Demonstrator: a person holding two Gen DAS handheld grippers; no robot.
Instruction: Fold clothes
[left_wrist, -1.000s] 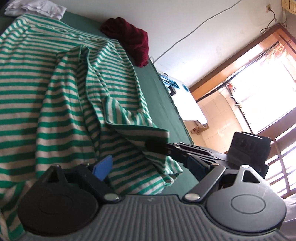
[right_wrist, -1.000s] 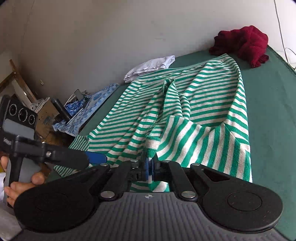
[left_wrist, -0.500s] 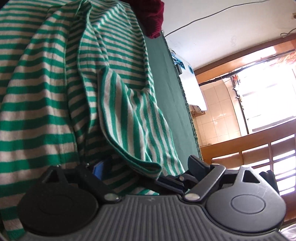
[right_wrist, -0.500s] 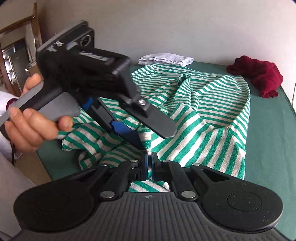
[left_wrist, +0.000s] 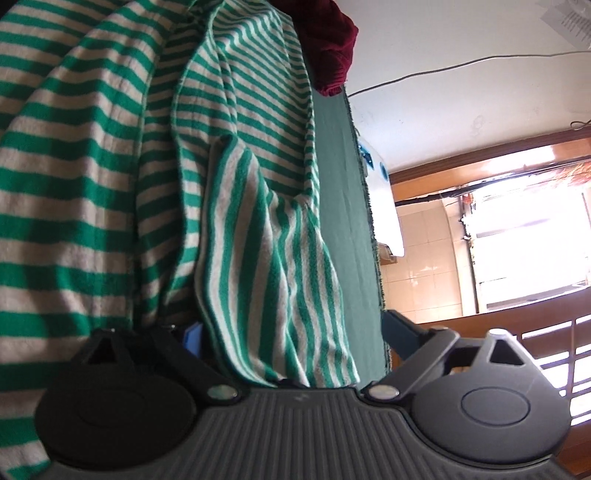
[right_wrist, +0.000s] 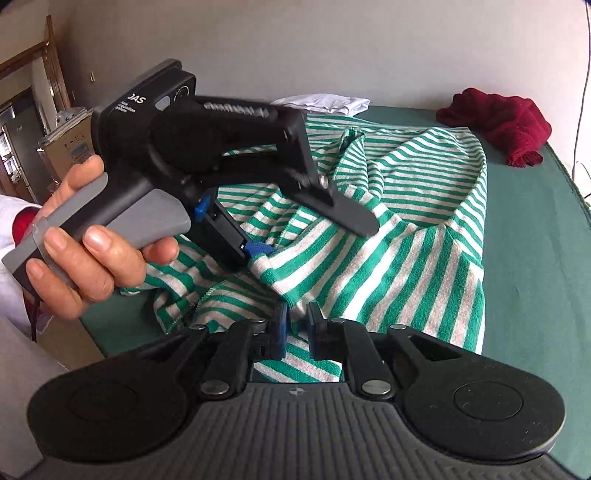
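between the right gripper's (right_wrist: 295, 319) blue pads lies a fold of the striped shirt (right_wrist: 388, 236); its jaws are opening, a narrow gap shows between them, and the pads no longer press the cloth. ahead of it and to its left, the left gripper (right_wrist: 310, 236) hangs over the same shirt, carried by a hand (right_wrist: 85, 240) on its grey grip. its jaws are opening too and stand spread wide, the upper finger (right_wrist: 336, 210) above the cloth and the lower blue pad (right_wrist: 258, 249) touching a raised fold, with nothing pinched.

from the left wrist view, the left gripper (left_wrist: 291, 332) shows its two fingers far apart at the bottom of the picture, and a hanging flap of the shirt (left_wrist: 266, 266) drops between them, loose. whether the flap rests on either finger there, i cannot tell.

the shirt, green and white, is spread over a green cover (right_wrist: 532, 266) and reaches from just under both grippers away toward the wall. its near part is bunched and doubled over; the far part lies flatter, with a ridge running up the middle.

beyond the shirt, to the right of the right gripper, sits a crumpled red cloth (right_wrist: 498, 123), apart from the stripes. straight ahead, at the far edge of the cover, lies a folded white cloth (right_wrist: 325, 103), touching or just beside the shirt's far end. a white sleeve (right_wrist: 14, 221) shows behind the hand.
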